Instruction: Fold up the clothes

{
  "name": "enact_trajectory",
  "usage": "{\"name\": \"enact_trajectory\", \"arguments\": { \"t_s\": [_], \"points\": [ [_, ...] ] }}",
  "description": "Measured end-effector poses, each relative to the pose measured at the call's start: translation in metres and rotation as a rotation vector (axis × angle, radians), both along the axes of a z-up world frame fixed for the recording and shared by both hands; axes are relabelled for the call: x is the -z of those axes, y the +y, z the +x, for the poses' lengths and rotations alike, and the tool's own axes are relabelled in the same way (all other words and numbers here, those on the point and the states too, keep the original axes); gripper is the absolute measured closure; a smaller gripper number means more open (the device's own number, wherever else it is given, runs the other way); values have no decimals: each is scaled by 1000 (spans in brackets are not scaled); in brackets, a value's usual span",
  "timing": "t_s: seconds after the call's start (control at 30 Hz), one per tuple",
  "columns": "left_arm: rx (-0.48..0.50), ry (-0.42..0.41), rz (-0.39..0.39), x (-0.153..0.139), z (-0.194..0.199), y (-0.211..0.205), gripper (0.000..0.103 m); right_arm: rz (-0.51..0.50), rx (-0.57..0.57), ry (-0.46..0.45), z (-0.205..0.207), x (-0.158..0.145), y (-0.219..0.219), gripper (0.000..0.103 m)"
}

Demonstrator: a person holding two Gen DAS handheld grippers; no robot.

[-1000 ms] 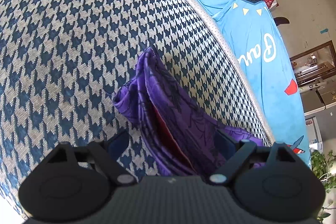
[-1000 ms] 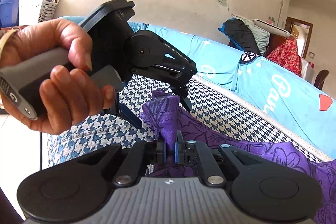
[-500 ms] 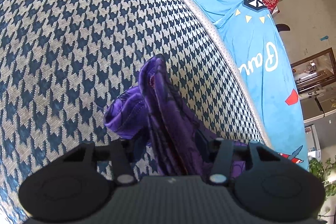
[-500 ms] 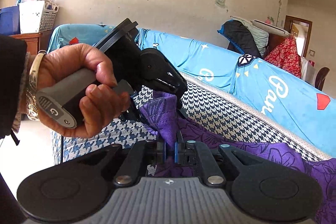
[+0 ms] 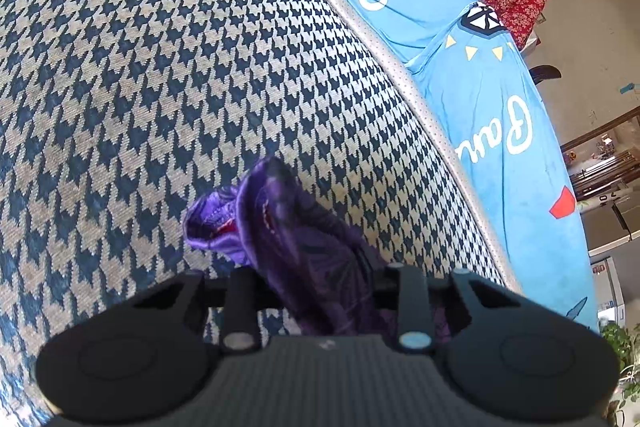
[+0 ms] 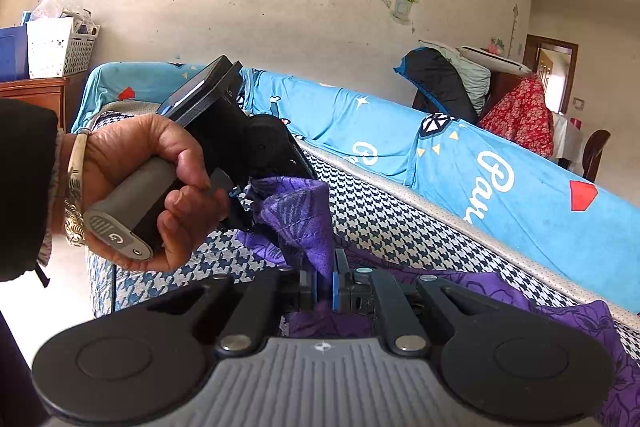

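While both of my grippers have hold of the purple garment point(image 6: 304, 211), I judge I am at the start of a fold: gathering one end so I can lift it and lay it over the rest. In the right wrist view, the right gripper point(image 6: 325, 287) is clamped thin on a ridge of cloth at lower centre, and the left gripper point(image 6: 256, 195), held in a hand point(image 6: 156, 187) at middle left, bites the same bunched end. In the left wrist view its jaws have just been closing with the bunch point(image 5: 304, 251) between them; I think the pads now press it, though they are hidden. The rest trails off lower right across the houndstooth cushion point(image 5: 160, 67). Next I should raise both corners together, keeping the edge taut.
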State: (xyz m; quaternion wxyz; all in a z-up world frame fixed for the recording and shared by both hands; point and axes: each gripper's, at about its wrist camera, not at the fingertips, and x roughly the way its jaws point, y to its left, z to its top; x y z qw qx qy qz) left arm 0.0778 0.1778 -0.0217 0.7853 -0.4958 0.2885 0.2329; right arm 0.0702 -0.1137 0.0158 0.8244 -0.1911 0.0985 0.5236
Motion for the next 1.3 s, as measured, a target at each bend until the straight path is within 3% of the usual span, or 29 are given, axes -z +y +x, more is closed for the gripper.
{"name": "enact_trajectory", "arguments": {
  "t_s": [0.17, 0.33, 0.57, 0.77, 0.97, 1.17, 1.3],
  "points": [
    [-17, -76, 81, -24, 7, -14, 81, 13, 23, 13, 9, -4, -13, 96],
    [-37, -196, 98, -41, 11, -30, 83, 18, 46, 2, 17, -7, -25, 97],
    [16, -303, 150, -65, 33, -66, 83, 31, 102, -26, 30, -11, -49, 96],
    [60, -358, 171, -81, 61, -102, 83, 42, 195, -34, 51, -11, -82, 97],
    [152, -389, 193, -94, 100, -165, 83, 68, 310, -66, 70, -14, -121, 97],
    [269, -391, 183, -90, 145, -227, 83, 79, 415, -35, 92, -16, -158, 97],
    [355, -361, 193, -79, 170, -264, 81, 43, 425, -68, 89, -9, -176, 97]
  ]
}}
